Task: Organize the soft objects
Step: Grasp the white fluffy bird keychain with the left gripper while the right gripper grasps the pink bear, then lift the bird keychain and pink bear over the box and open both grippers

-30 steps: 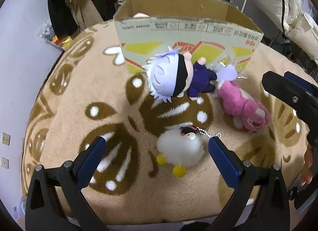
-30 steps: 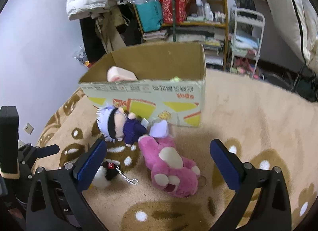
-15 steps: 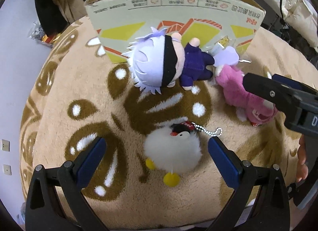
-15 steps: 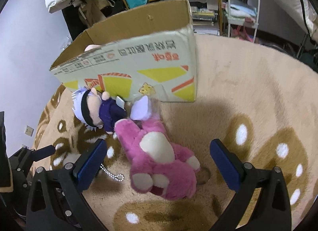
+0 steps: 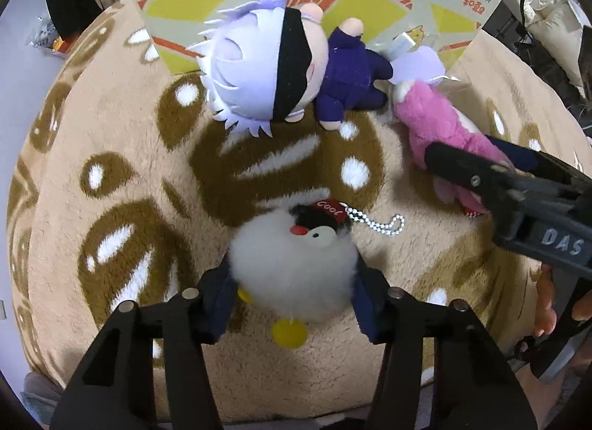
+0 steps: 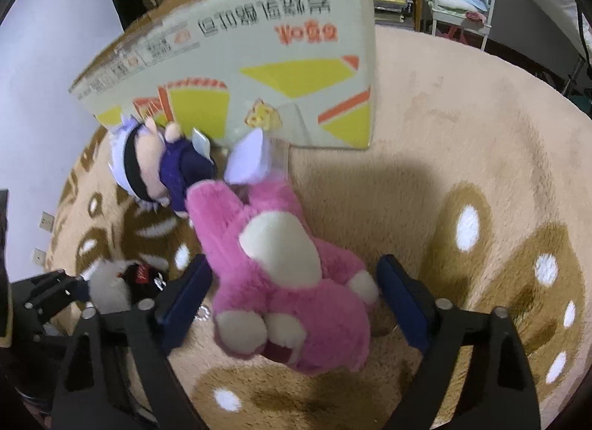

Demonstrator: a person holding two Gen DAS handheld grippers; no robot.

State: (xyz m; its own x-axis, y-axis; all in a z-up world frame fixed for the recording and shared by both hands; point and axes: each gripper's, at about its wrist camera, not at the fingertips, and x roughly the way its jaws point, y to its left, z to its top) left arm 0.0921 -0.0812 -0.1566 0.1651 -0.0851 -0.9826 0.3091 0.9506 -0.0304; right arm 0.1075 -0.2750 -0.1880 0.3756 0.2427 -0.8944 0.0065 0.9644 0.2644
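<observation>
Now the left gripper (image 5: 292, 291), jaws just closing, presses both sides of the white fluffy toy (image 5: 292, 263) on the rug (image 5: 122, 134). Alongside, the right gripper (image 6: 292, 293) straddles the pink bear (image 6: 281, 274), jaws narrowing, not clearly touching. Beyond lie the doll (image 5: 273, 63) and cardboard box (image 6: 259, 60).

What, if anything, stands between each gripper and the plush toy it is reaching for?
Nothing visible does. The left gripper has just been closing and its pads press the sides of the white fluffy penguin keychain. The right gripper has been closing too, and straddles the pink plush bear with nothing between.
</observation>
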